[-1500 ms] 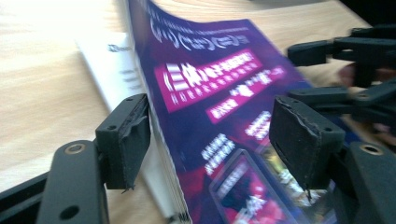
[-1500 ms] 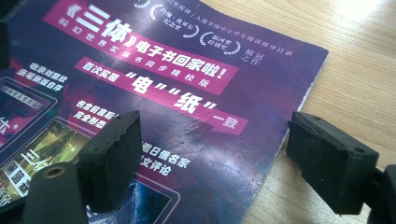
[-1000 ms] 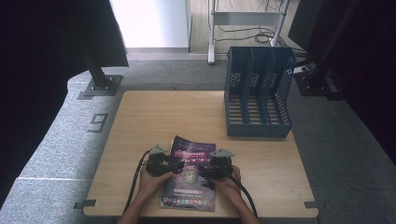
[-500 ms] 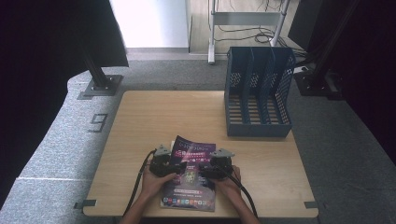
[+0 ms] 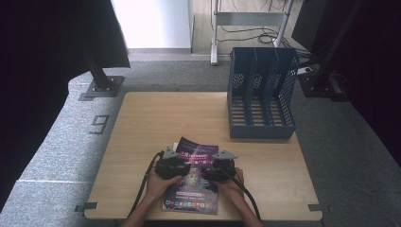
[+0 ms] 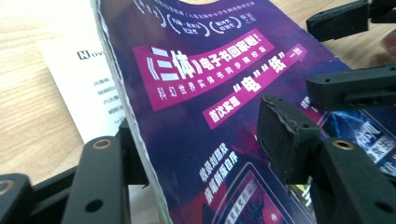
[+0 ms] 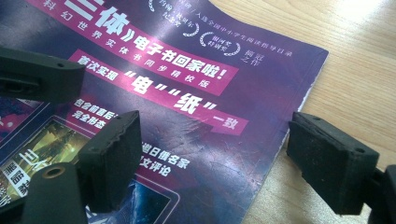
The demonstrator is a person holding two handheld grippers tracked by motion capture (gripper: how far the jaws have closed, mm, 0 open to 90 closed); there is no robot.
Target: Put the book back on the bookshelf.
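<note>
Two claws meet over one magazine at the near edge of a wooden surface (image 5: 156,118); a person's hands come in from the bottom of the high view, each holding one claw. Largest on the surface is a blue file rack (image 5: 261,94) with three slots, standing at the far right corner, well apart from the hands; nearer lies the magazine (image 5: 196,149), purple-covered with white and pink Chinese print, its near end reaching the surface's front edge.

Left claw (image 5: 176,165) sits at the magazine's left side; in the left gripper view its jaws stand apart, one below the spine edge and one over the cover, with the spine raised between them but not yet pinched; a white printed sheet (image 6: 88,88) lies on the wood under that raised edge. Right claw (image 5: 215,171) sits at the magazine's right side; in the right gripper view its jaws are spread wide, one over the cover and one out past the page edge above bare wood, gripping nothing.

Risks, as a judgement: the left claw may close on the cover or a few pages alone, so the rest sags and fans open; the thin glossy cover may crease or tear; the loose white sheet may be caught along with it or slide off the surface; the right claw's outer jaw may push the magazine sideways instead of getting under it.
</note>
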